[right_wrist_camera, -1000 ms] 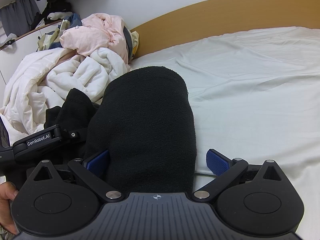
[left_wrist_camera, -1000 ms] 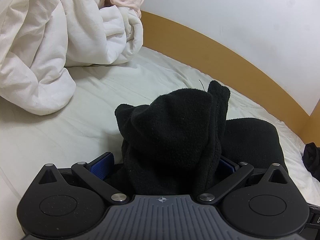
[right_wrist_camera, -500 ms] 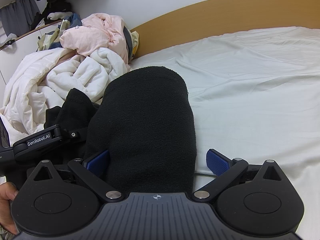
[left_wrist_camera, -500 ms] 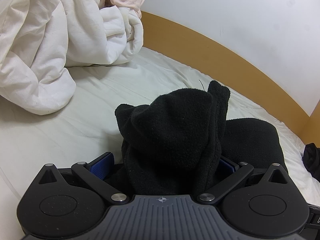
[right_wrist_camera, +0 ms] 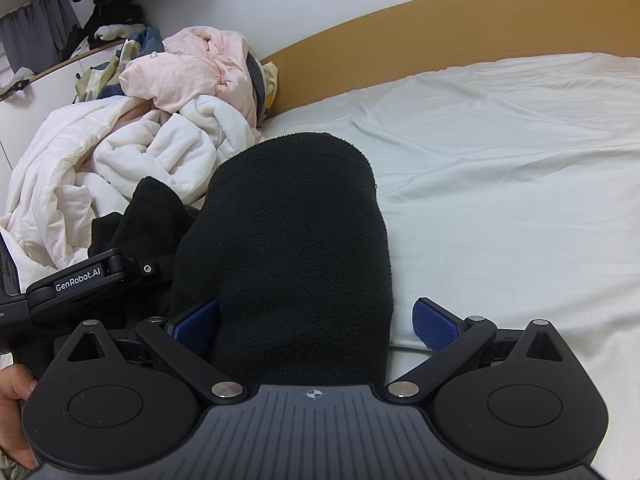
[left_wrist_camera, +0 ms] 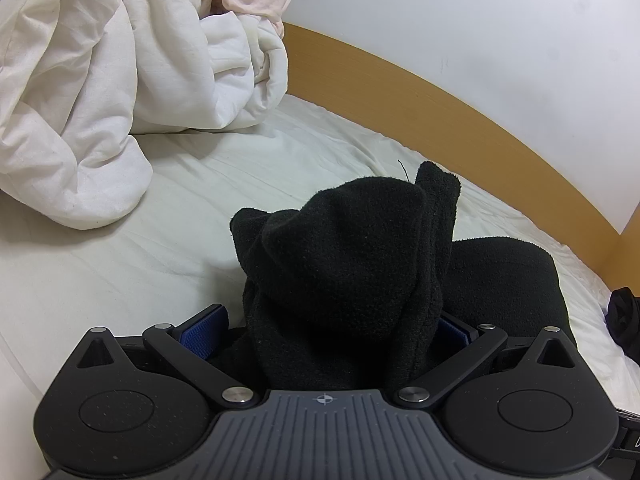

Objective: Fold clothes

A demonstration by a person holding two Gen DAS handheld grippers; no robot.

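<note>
**Black fleece held between two grippers on the bed**

Right now a black fleece garment lies on the white sheet of a bed, with both grippers at it. In the left wrist view the left gripper has a bunched, peaked wad of the fleece standing up between its blue pads; the right pad is mostly buried in the cloth and the left one sits just beside it, so whether the jaws truly pinch the fabric cannot be told. A second, flatter part of the same garment spreads out to the right behind the wad.

In the right wrist view the right gripper has its jaws spread apart. A broad, rounded fold of the fleece runs forward between them, touching the left pad, while the right pad stands clear of the cloth with sheet showing in the gap. The left gripper's black body, marked GenRobot.AI, shows at the left edge of this view beside the fleece, and a hand is seen in the lower left corner.

Toward the head of the bed a crumpled white duvet is heaped, with a pale pink cloth on top of it. A wooden headboard curves along the far edge against a white wall. A small dark item lies on the sheet at the right edge of the left wrist view.
</note>
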